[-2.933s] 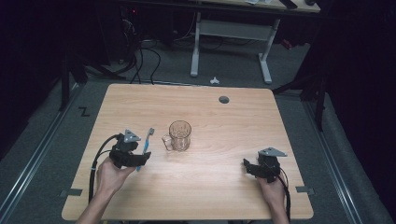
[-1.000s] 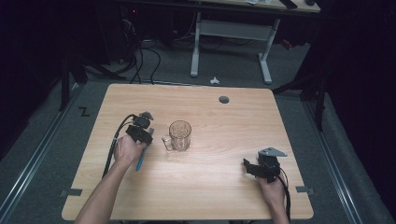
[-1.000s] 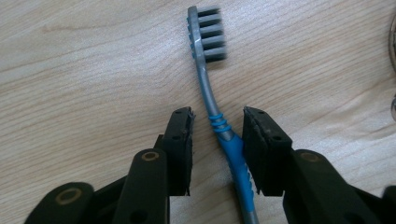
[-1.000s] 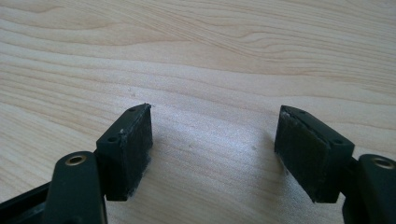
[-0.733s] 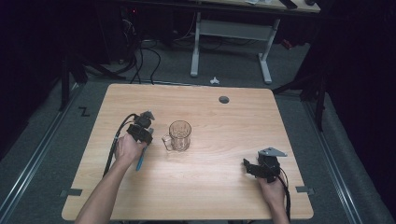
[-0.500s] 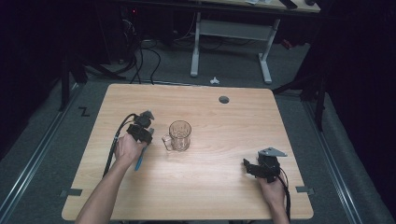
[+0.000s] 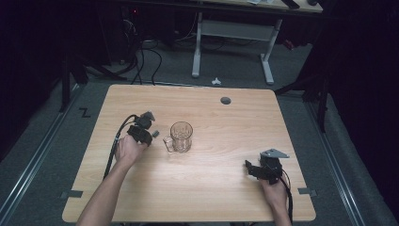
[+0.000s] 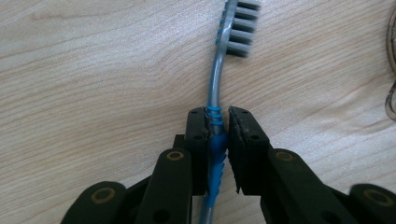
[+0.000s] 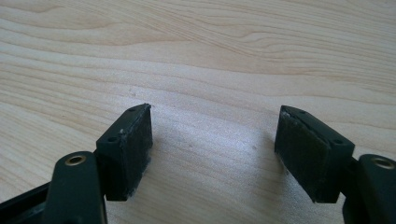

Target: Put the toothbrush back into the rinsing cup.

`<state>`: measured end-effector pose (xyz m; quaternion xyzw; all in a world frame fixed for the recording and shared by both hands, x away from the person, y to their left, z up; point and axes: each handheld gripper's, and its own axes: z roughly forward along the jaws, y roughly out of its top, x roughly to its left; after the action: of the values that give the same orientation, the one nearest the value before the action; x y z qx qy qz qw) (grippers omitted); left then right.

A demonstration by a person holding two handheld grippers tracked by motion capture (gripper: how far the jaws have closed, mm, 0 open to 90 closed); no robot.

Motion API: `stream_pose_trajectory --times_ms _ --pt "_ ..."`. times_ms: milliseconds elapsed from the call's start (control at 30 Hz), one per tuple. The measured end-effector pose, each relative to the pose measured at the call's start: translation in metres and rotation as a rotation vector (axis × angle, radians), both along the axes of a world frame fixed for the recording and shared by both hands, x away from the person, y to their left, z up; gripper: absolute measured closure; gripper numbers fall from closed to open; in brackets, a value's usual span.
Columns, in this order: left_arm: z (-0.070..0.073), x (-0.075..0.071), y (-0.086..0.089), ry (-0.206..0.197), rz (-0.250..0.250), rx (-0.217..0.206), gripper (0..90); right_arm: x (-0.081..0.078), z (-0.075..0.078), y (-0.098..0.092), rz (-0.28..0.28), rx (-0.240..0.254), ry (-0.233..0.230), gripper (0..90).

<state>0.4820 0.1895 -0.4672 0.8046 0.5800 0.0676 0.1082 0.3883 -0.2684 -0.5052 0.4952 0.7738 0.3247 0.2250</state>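
High view, lower edge of the frame: two forearms enter from the bottom, each hand carrying a hand-held gripper over the wooden table (image 7: 211,197). At lower right, the right hand-held gripper (image 7: 254,169) sits near the table's front right corner, a grey three-cornered plate on top and a cable trailing back along the wrist. In the right gripper view its jaws stand spread wide apart, with bare wood grain between them and nothing in their gap.

Middle of the frame, left of centre: the left hand-held gripper (image 7: 149,135) lies low over the table, its black cable looping back toward the lower left. Its jaws have just been closing and now pinch the toothbrush (image 8: 215,116). In the left gripper view the two black pads press on the blue ribbed grip section of the handle; the grey neck runs from there to the upper middle of that frame, where the bristle head lies on the wood. The toothbrush rests flat on the table, just left of the mug.

Centre of the high view: a clear glass mug (image 7: 181,137) stands upright, its handle turned toward the lower left, near the left hand-held gripper but apart from it.

Upper part of the table: a small dark round grommet (image 7: 226,100) sits right of centre. Beyond the far edge, the legs of a white desk (image 7: 266,56) stand on grey floor.
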Motion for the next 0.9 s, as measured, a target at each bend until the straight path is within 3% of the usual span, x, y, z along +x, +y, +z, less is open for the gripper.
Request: stream_pose_trajectory --times_ms 367,467,900 --pt "0.001 0.000 0.001 0.011 -0.004 -0.008 79.0 0.000 0.000 0.000 0.000 0.000 0.000 27.8" --pt "0.003 0.000 0.001 0.013 -0.013 0.009 79.0 0.000 0.000 0.000 0.000 0.000 0.000 27.8" --pt "0.033 -0.008 0.006 -0.037 -0.033 0.002 79.1 0.000 0.000 0.000 0.000 0.000 0.000 27.8"
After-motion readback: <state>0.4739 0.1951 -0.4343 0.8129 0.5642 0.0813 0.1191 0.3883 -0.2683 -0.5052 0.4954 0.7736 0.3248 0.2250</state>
